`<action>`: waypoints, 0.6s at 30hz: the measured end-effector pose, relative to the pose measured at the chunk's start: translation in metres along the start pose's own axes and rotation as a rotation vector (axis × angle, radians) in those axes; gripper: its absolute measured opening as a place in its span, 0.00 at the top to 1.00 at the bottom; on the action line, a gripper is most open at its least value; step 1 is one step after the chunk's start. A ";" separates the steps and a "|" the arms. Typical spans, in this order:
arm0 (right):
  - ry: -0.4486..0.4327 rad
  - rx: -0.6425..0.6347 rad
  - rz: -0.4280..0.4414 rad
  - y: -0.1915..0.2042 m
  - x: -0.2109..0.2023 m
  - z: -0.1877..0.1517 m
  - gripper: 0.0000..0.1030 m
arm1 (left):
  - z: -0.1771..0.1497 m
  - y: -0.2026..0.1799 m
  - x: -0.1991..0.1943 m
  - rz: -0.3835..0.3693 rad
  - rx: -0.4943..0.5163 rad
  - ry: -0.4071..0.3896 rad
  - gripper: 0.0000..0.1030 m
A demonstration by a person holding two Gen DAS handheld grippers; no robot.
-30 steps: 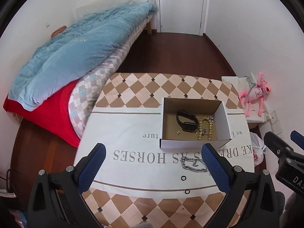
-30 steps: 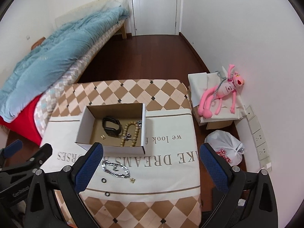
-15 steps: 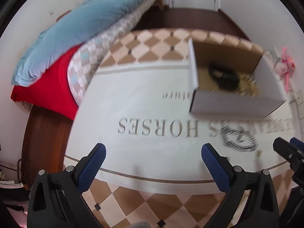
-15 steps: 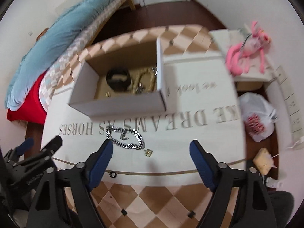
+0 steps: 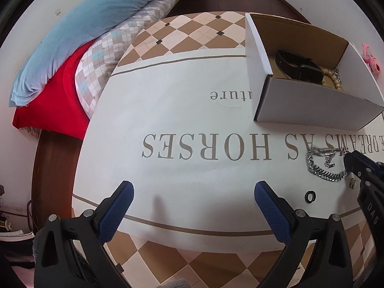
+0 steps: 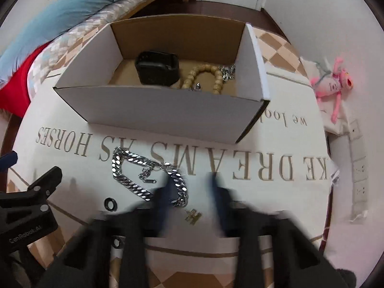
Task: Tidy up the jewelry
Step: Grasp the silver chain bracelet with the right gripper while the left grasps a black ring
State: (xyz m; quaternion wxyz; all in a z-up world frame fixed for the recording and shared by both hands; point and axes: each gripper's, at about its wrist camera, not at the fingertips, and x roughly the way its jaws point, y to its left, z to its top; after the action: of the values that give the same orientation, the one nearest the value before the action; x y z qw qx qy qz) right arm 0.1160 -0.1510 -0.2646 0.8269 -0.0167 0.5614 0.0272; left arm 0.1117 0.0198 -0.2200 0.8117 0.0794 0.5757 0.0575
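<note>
Both grippers have descended toward the tablecloth (image 5: 192, 110) since the earlier frames, so the lettering and jewelry now loom larger. Left gripper (image 5: 193, 212): blue-padded fingers spread wide, nothing between them, hovering over bare cloth at the near edge. Right gripper (image 6: 189, 192): motion-blurred; its jaws have just been closing, a gap remains between the fingers, and its left finger overlaps the right end of the silver curb chain (image 6: 141, 170); whether the pads grip it cannot be told. Beside the chain lie a black ring (image 6: 111, 204) to the left and a small gold charm (image 6: 193, 216) to the near right. Beyond stands the open white cardboard box (image 6: 163, 110), holding a black smartwatch (image 6: 157, 68), a wooden bead bracelet (image 6: 204, 76) and a thin silver chain (image 6: 228, 70).
</note>
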 end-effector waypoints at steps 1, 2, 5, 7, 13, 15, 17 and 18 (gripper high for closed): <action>0.002 0.008 0.005 -0.001 0.001 0.000 0.92 | 0.000 0.000 0.000 0.000 0.000 0.002 0.00; 0.006 0.008 0.010 -0.002 0.001 0.001 0.92 | 0.000 0.000 -0.001 -0.001 0.003 0.002 0.00; -0.012 0.051 0.041 -0.012 -0.004 0.002 0.93 | -0.003 -0.003 -0.009 -0.009 0.023 -0.010 0.00; -0.045 0.100 0.064 -0.025 -0.016 0.005 0.93 | -0.006 -0.006 -0.017 -0.023 0.037 -0.025 0.00; -0.095 0.196 0.115 -0.062 -0.048 0.013 0.93 | -0.017 -0.026 -0.033 -0.125 0.052 -0.014 0.01; -0.087 0.212 0.114 -0.072 -0.049 0.010 0.93 | -0.023 -0.037 -0.035 -0.151 0.067 -0.006 0.01; -0.069 0.232 0.115 -0.083 -0.051 0.001 0.93 | -0.030 -0.050 -0.034 -0.176 0.090 0.004 0.01; -0.061 0.243 0.114 -0.086 -0.050 -0.005 0.93 | -0.033 -0.057 -0.034 -0.185 0.104 0.009 0.02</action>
State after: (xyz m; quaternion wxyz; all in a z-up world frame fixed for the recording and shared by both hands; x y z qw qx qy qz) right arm 0.0987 -0.2386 -0.2200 0.8367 0.1165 0.5351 0.0063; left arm 0.0691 -0.0402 -0.2106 0.8059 0.0676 0.5862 -0.0473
